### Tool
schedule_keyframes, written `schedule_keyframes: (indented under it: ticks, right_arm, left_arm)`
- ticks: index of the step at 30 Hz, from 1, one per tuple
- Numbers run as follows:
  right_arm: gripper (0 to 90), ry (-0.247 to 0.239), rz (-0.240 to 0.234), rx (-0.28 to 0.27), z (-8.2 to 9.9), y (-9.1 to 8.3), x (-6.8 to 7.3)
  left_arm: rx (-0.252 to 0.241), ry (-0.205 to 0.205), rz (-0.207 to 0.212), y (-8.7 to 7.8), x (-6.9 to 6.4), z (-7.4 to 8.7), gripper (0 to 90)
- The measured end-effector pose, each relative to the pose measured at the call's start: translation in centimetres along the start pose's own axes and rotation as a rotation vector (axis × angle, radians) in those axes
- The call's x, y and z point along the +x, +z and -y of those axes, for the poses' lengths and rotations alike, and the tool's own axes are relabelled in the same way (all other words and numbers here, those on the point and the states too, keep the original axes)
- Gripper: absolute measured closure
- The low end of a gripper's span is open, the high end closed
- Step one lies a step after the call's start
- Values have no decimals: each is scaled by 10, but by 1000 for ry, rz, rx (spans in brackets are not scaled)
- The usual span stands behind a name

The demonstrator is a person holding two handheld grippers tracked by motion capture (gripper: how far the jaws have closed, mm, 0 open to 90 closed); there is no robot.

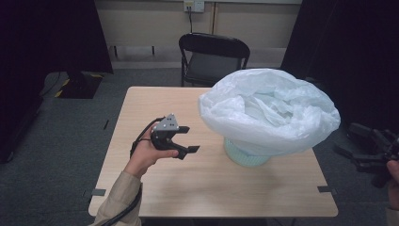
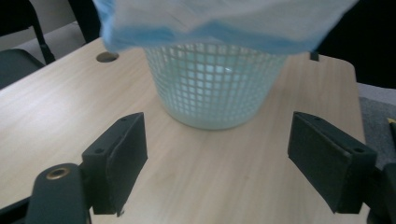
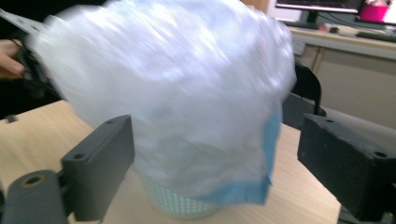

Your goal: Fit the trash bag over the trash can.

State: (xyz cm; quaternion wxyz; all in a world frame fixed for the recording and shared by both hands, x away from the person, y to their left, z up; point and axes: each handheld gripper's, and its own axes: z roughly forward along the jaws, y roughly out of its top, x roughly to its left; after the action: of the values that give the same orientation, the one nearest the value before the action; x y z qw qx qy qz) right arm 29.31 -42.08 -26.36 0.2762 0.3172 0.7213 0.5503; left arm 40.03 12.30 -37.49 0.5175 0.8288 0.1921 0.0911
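Note:
A pale green mesh basket (image 1: 247, 155) stands on the wooden table (image 1: 155, 188), right of centre. A puffy translucent white bag (image 1: 268, 110) with a blue edge is draped over its top and hangs down around its rim. My left gripper (image 1: 189, 139) hovers over the table just left of the basket, pointing at it, jaws open and empty. In the left gripper view the basket (image 2: 212, 88) stands ahead of the wide jaws of the left gripper (image 2: 217, 135), under the bag (image 2: 224, 18). My right gripper (image 1: 348, 141) is off the table's right edge, and its view shows the gripper (image 3: 215, 154) open, facing the bag (image 3: 173, 84) and basket (image 3: 173, 203).
A black folding chair (image 1: 214, 59) stands behind the table's far edge. Dark curtains flank the room on both sides. The table has a small round hole (image 2: 107, 57) near one corner. A desk with a monitor (image 3: 322, 9) lies beyond the chair.

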Motion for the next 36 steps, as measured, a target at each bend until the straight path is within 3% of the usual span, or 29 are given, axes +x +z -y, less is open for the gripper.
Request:
schedule_keyframes:
  ticks: [6,10,13,18,25,29,36]
  right_arm:
    - [101,-76,-18,-7,-34,-3,24]
    - [100,-85,-70,-16,-49,3,33]
    - [101,-102,-83,1,-59,12,38]
    - [101,-93,-128,16,-68,30,42]
    - [103,-113,-159,68,-80,58,48]
    - [103,-124,-170,91,-92,73,51]
    - [106,-126,-205,125,-106,105,59]
  left_arm:
    - [53,2,49,3,-21,35,154]
    - [104,-3,75,9,-31,58,153]
    - [142,-2,79,14,-34,72,154]
    - [199,16,83,21,-37,90,155]
    - [263,11,82,25,-39,113,156]
    - [305,34,70,23,-36,122,155]
    - [302,48,51,21,-33,128,155]
